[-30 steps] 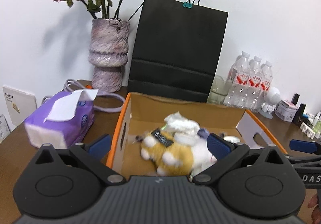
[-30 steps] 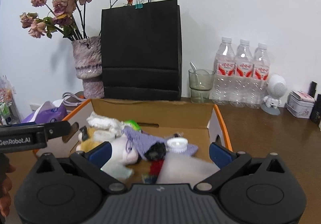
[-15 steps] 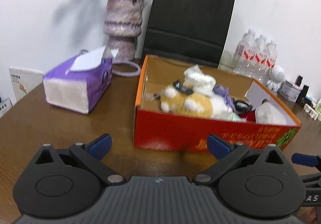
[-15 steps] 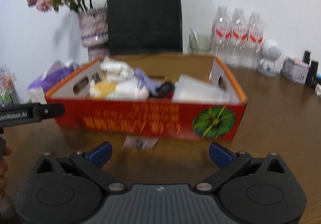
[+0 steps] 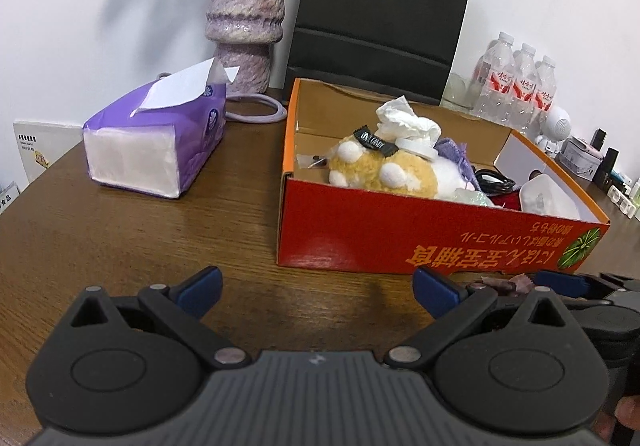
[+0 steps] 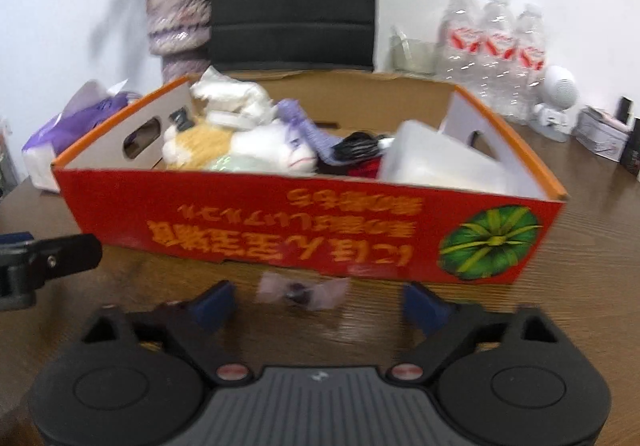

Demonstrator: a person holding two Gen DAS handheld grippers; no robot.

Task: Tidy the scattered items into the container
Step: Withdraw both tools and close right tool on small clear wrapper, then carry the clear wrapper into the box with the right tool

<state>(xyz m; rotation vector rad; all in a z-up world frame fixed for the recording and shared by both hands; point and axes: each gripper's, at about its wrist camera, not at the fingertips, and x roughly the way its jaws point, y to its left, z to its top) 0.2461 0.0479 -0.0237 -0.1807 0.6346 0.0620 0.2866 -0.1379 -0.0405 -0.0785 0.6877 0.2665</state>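
A red cardboard box stands on the brown table, holding a yellow plush toy, crumpled tissue, a purple cloth, a black cable and a clear plastic tub. A small candy in a pale pink wrapper lies on the table just in front of the box. My right gripper is low over the table with the candy between its blue fingers; the jaws are closing and the pads stand apart from the wrapper. My left gripper is open and empty, in front of the box's left part.
A purple tissue pack lies left of the box. Behind stand a mottled vase, a black paper bag, three water bottles and a white figurine. A purple cable loop lies by the vase.
Both grippers drew back from over the box and sank to the table in front of it. The right jaws have narrowed around the candy.
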